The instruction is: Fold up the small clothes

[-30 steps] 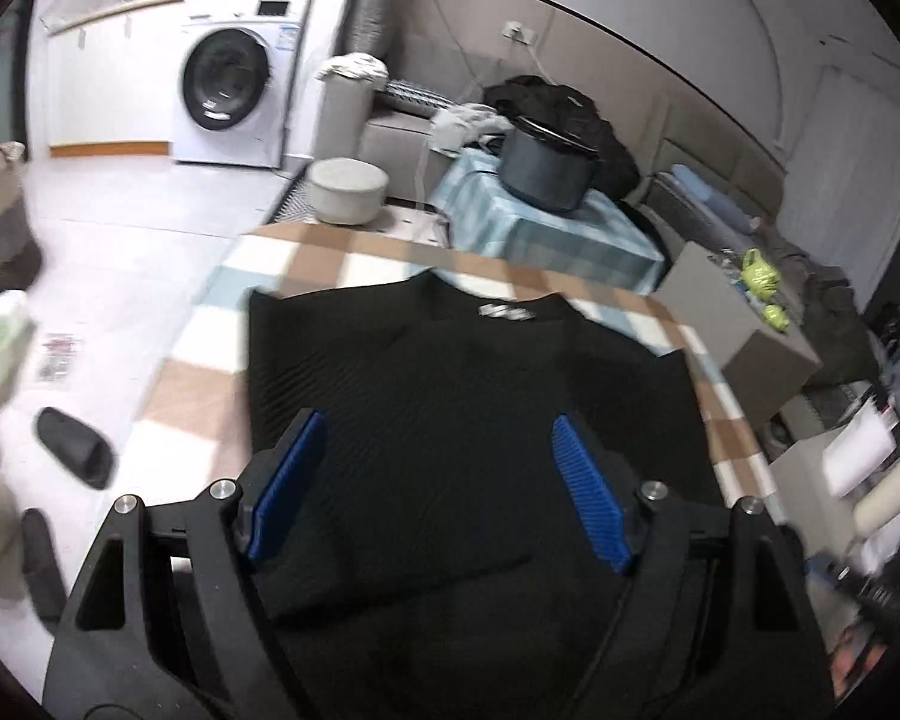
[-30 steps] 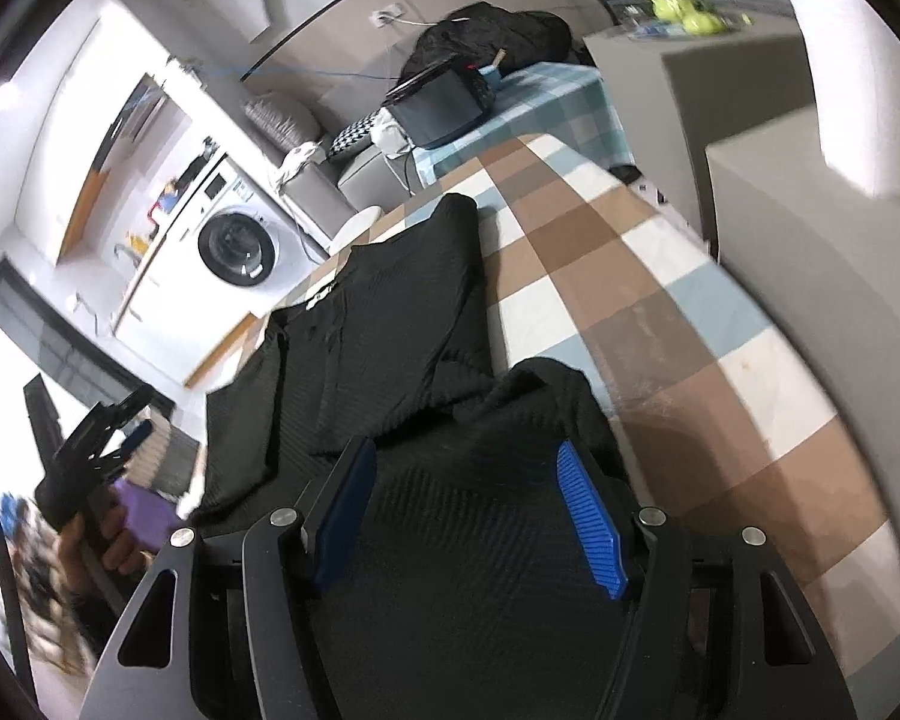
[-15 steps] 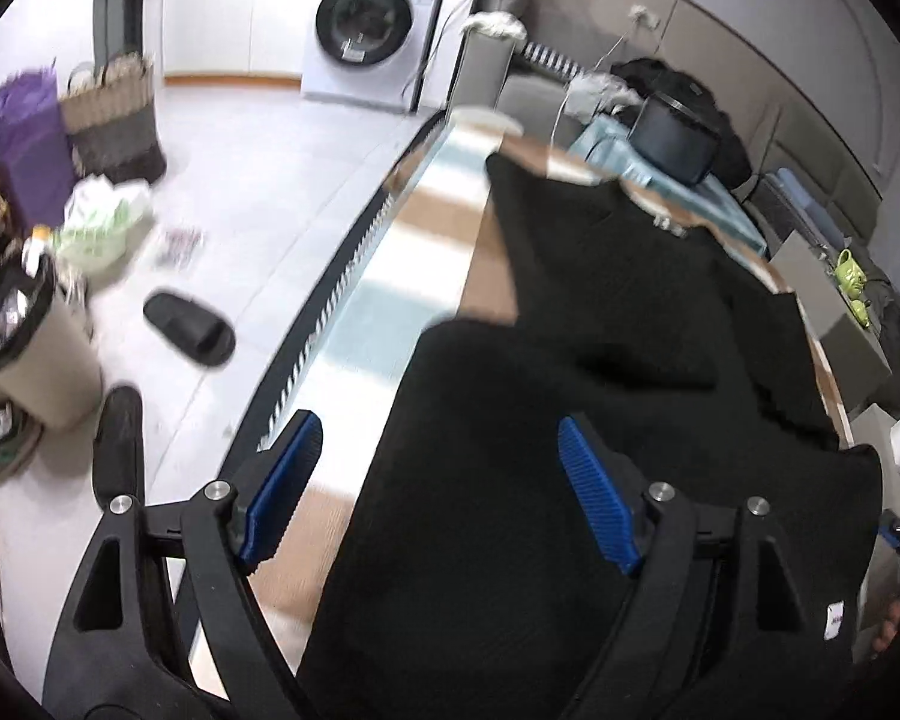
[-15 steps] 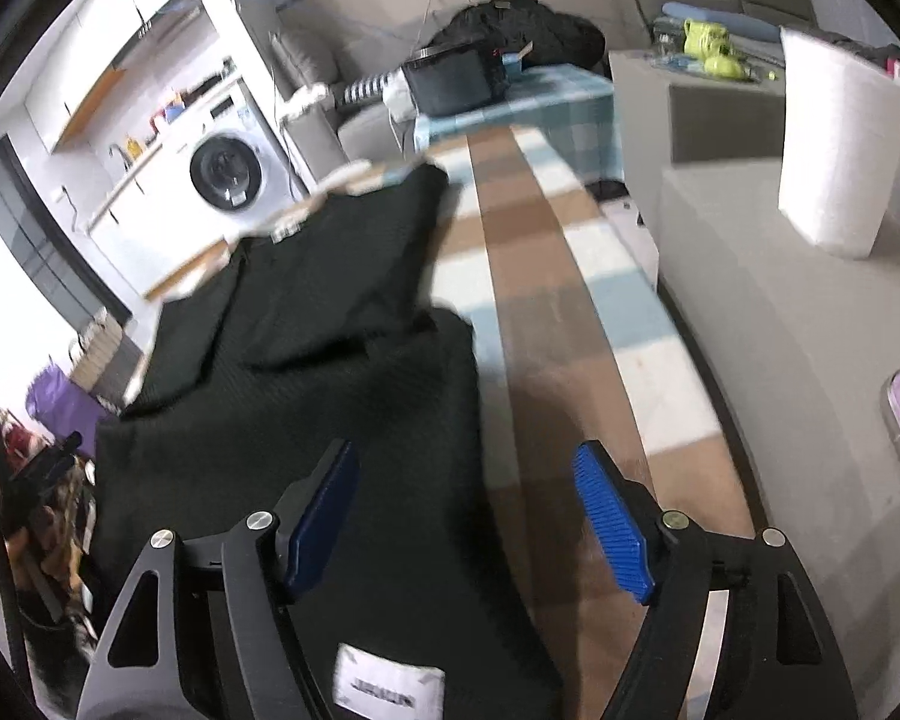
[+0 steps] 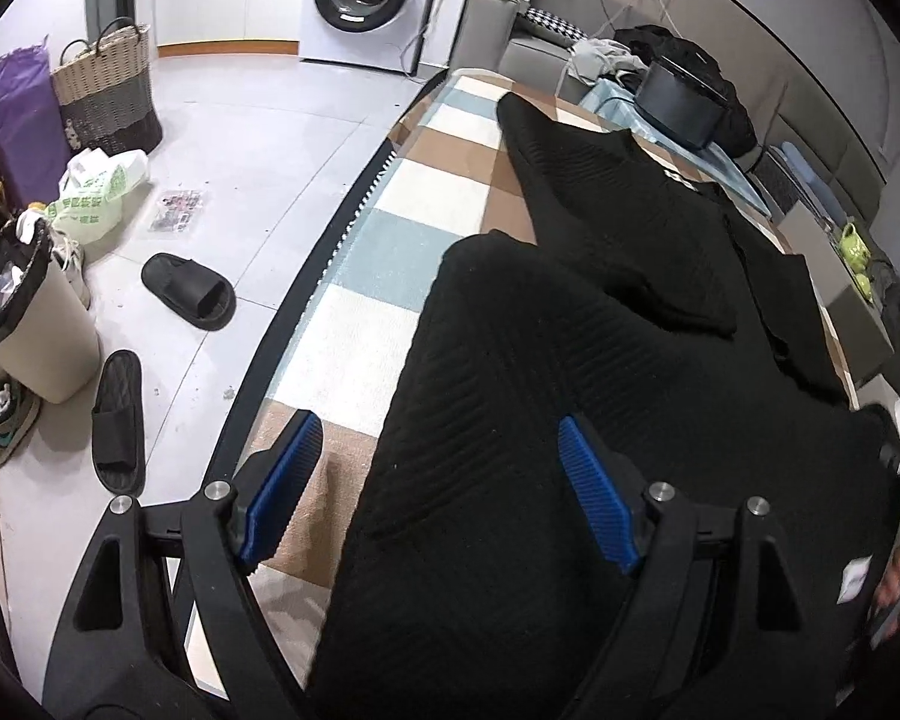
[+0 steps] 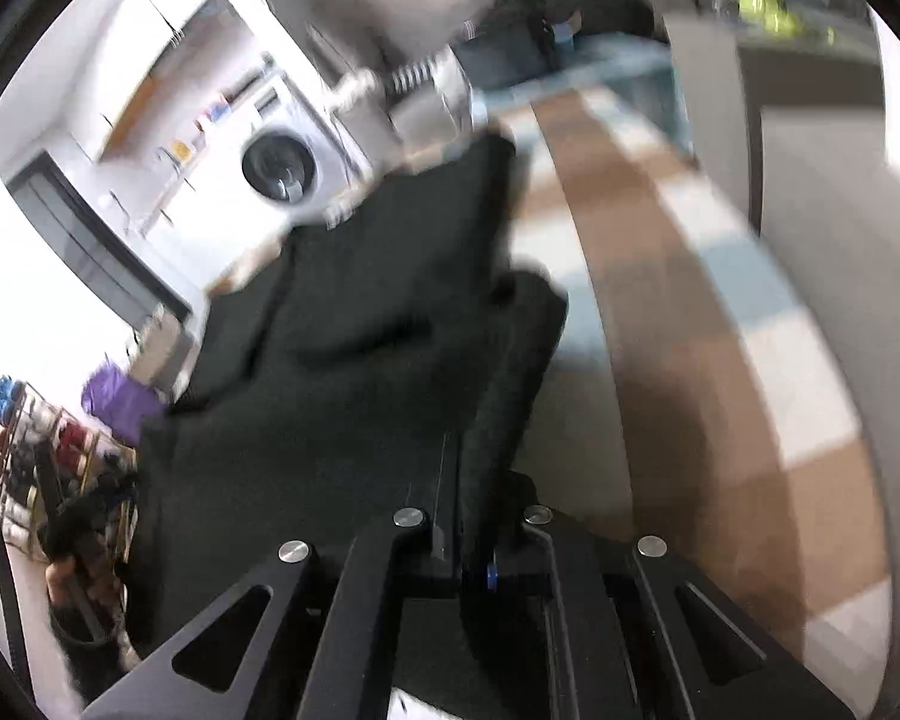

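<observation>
The black top (image 5: 600, 312) lay flat on the checked tabletop (image 5: 390, 252). The right tongs (image 6: 462, 516) had just clamped its right hem; the left tongs (image 5: 438, 480) gaped over the left hem, which they should pinch evenly before lifting.

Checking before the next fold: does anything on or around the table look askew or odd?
The black garment lies bunched, with its sleeves folded over the body. The right tool is shut on a pinched ridge at its edge; the left tool stands open over the other edge. Slippers lie scattered on the floor.
</observation>
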The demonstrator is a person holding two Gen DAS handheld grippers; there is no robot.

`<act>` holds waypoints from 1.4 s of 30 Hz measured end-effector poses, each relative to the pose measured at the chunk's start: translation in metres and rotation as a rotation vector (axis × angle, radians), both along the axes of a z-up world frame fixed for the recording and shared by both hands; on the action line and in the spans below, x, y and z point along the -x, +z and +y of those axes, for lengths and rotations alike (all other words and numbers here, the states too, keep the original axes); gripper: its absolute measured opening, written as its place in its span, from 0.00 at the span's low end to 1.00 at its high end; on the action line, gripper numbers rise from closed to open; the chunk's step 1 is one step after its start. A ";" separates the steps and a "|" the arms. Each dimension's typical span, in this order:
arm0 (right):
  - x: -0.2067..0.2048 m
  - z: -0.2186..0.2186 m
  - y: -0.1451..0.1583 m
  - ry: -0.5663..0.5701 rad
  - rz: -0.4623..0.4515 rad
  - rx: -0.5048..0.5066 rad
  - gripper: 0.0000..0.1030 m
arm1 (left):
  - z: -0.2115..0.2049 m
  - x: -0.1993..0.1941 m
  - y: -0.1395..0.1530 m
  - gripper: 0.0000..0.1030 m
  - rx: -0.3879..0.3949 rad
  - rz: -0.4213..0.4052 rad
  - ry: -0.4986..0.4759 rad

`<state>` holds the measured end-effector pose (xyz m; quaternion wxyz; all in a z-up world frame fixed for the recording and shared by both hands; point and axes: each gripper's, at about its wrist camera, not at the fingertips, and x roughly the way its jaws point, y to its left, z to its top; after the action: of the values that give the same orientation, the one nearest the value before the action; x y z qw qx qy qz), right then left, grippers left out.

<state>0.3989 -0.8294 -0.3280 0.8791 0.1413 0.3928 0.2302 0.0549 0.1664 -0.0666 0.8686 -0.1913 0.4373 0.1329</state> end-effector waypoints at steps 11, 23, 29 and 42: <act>-0.003 0.000 -0.015 0.027 0.091 0.015 0.39 | 0.000 -0.008 -0.008 0.73 0.063 0.054 -0.067; 0.013 -0.005 -0.006 0.013 -0.053 -0.075 0.04 | -0.008 0.013 0.020 0.03 0.012 -0.140 -0.052; 0.044 -0.036 0.019 0.003 -0.231 -0.261 0.04 | -0.023 0.055 0.057 0.03 -0.033 -0.273 -0.043; 0.056 -0.055 0.029 -0.082 -0.230 -0.275 0.04 | -0.019 0.091 0.081 0.03 0.010 -0.308 -0.049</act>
<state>0.3433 -0.8841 -0.2994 0.8993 0.2486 0.2483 0.2604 -0.0357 0.1472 0.0146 0.9274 -0.2031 0.3042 0.0783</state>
